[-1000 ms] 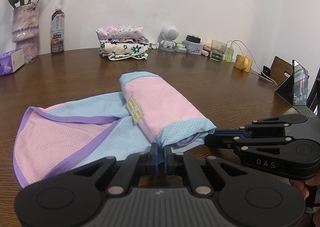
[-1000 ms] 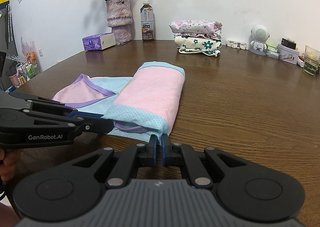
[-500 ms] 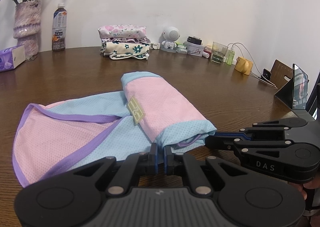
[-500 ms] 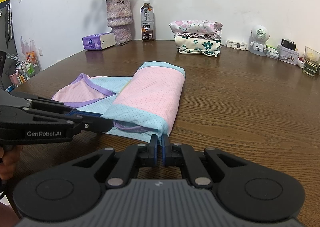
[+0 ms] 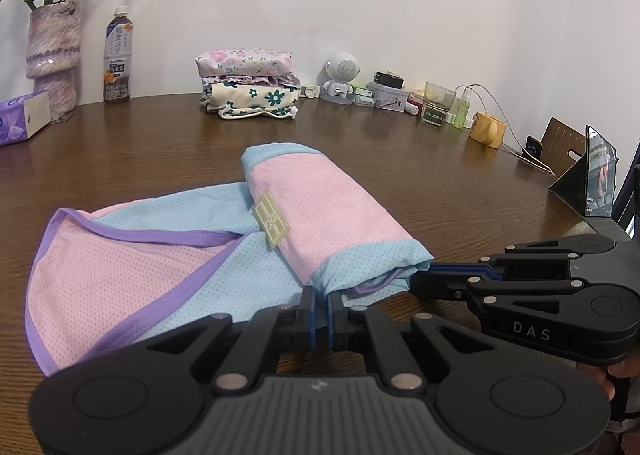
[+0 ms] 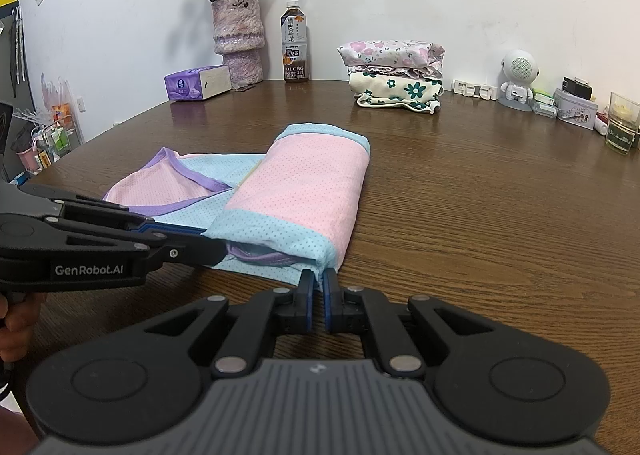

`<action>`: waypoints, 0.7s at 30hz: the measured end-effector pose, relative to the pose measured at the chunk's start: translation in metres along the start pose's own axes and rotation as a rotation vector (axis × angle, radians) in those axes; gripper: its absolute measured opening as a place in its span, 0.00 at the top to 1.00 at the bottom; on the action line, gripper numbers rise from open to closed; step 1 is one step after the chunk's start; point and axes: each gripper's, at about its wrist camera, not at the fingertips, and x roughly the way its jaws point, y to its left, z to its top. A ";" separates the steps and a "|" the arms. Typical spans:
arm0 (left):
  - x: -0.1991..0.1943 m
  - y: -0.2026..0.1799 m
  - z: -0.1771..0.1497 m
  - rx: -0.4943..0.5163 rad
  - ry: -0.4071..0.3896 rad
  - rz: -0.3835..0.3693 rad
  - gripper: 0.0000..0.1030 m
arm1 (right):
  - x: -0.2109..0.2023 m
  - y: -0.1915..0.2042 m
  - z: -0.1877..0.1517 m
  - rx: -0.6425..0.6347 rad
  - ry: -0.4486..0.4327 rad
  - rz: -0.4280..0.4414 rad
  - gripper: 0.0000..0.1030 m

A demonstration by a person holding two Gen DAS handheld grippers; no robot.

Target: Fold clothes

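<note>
Jaws pinched on garment (image 5: 344, 231) hem — low, side-by-side

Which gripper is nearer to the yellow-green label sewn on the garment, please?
Left. The left gripper pinches the hem just below the label; the right gripper pinches the hem corner on the fold's far side.

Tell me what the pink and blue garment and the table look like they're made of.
Pink and blue garment: likely a thin, matte mesh knit, given its grid of tiny dots or holes and soft folds. Table: dark brown wood or wood-look veneer with visible grain; semi-gloss, since objects reflect faintly in it.
</note>
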 end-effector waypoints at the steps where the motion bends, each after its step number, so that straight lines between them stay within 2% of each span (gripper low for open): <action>1: 0.000 0.000 0.000 0.000 0.000 0.000 0.96 | 0.000 0.000 0.000 0.002 0.000 0.001 0.96; 11: 0.000 -0.001 0.000 0.002 -0.004 -0.005 0.94 | 0.000 -0.001 0.001 0.004 -0.001 0.003 0.96; 12: 0.000 -0.001 0.000 0.003 -0.007 -0.008 0.92 | 0.000 -0.002 0.001 0.008 -0.001 0.002 0.94; 14: -0.002 -0.002 0.000 0.011 -0.017 -0.012 0.88 | 0.000 -0.004 0.002 0.016 -0.003 0.000 0.83; 15: -0.003 -0.003 0.000 0.019 -0.022 -0.012 0.84 | -0.001 -0.005 0.002 0.020 -0.004 -0.004 0.68; 16: -0.004 -0.004 0.000 0.026 -0.026 -0.013 0.81 | -0.001 -0.006 0.002 0.026 -0.005 -0.001 0.59; 18: -0.008 -0.005 0.001 0.026 -0.036 -0.018 0.69 | -0.003 -0.008 0.001 0.037 -0.006 0.005 0.59; 19: -0.010 -0.005 0.001 0.031 -0.036 -0.024 0.66 | -0.004 -0.009 0.001 0.046 -0.008 0.011 0.57; 21: -0.015 -0.006 0.002 0.043 -0.036 -0.036 0.48 | -0.008 -0.011 0.002 0.057 -0.015 0.020 0.50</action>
